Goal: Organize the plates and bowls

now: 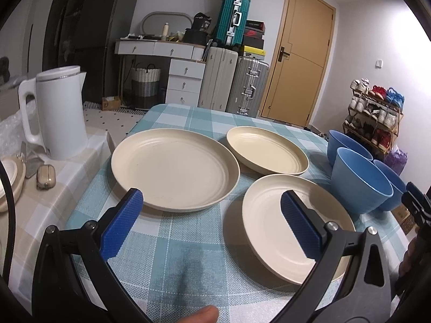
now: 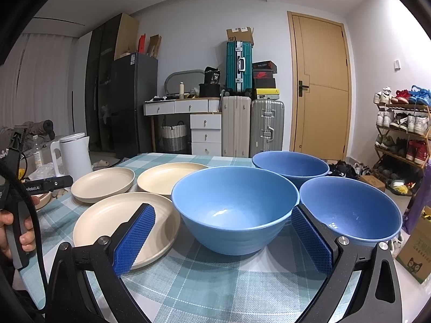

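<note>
Bare checked teal tablecloth (image 1: 175, 247) lies open in front of the spread left gripper (image 1: 211, 216), between two cream ribbed plastic plates (image 1: 175, 169). Three blue plastic bowls (image 2: 234, 210) crowd the right side.

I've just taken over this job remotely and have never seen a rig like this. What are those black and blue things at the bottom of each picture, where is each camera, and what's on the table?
There is no robot: a person holds a hand-held gripper in each hand. Each picture comes from a fisheye camera on one gripper, looking forward along its two blue-padded fingers.

In the left wrist view, the left gripper is open and holds nothing. Ahead on the teal checked tablecloth lie three separate cream round plates: a large one, one behind it and one nearer.

In the right wrist view, the right gripper is also open and empty, its fingers either side of the nearest of three blue bowls; contact is unclear. The others stand behind and to the right. A white kettle stands on the surface to the left.
</note>
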### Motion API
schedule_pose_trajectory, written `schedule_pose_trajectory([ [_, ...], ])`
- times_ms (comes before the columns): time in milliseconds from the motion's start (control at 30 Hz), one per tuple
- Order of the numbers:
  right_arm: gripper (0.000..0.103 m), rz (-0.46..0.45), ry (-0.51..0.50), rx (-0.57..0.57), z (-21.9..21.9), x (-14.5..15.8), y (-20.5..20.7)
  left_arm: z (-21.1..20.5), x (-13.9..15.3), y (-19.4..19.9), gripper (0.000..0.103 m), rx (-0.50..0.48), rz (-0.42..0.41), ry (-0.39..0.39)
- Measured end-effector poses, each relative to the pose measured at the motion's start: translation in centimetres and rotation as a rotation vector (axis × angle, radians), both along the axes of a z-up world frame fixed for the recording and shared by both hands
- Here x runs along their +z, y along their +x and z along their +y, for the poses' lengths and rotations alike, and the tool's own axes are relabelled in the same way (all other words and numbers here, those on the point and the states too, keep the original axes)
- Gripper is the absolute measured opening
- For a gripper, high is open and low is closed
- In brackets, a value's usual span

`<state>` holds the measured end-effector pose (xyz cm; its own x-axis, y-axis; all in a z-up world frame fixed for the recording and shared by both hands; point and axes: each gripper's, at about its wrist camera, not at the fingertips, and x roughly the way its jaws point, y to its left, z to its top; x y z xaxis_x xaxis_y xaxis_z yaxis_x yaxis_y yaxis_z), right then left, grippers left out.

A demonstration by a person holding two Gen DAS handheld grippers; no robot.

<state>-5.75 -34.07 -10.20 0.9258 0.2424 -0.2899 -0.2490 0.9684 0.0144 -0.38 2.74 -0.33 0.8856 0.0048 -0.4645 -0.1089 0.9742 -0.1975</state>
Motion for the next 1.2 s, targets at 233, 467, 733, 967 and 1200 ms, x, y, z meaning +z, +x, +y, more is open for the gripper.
schedule_pose_trajectory([
  [233, 0.103, 0.025, -0.018, 0.051, 1.8, 1.3, 0.5, 0.9, 0.3, 0.1, 0.102, 0.039, 0.007, 0.003],
  [467, 0.103, 0.08, -0.01, 0.121, 4.4, 3.4, 1.4, 3.2, 1.7, -0.2, 0.102, 0.072, -0.015, -0.028],
  [733, 0.103, 0.154, 0.012, 0.182, 7.1, 5.5, 3.7, 5.5, 3.7, -0.8, 0.102, 0.121, 0.017, -0.05],
  [967, 0.103, 0.184, 0.003, 0.235, 10.5, 7.3, 6.1, 7.1, 4.6, -0.2, 0.102, 0.138, 0.067, -0.06],
  [1200, 0.103, 0.22, -0.001, 0.285, 14.4, 8.5, 9.1, 8.7, 4.6, 1.6, 0.102, 0.16, 0.123, -0.067],
])
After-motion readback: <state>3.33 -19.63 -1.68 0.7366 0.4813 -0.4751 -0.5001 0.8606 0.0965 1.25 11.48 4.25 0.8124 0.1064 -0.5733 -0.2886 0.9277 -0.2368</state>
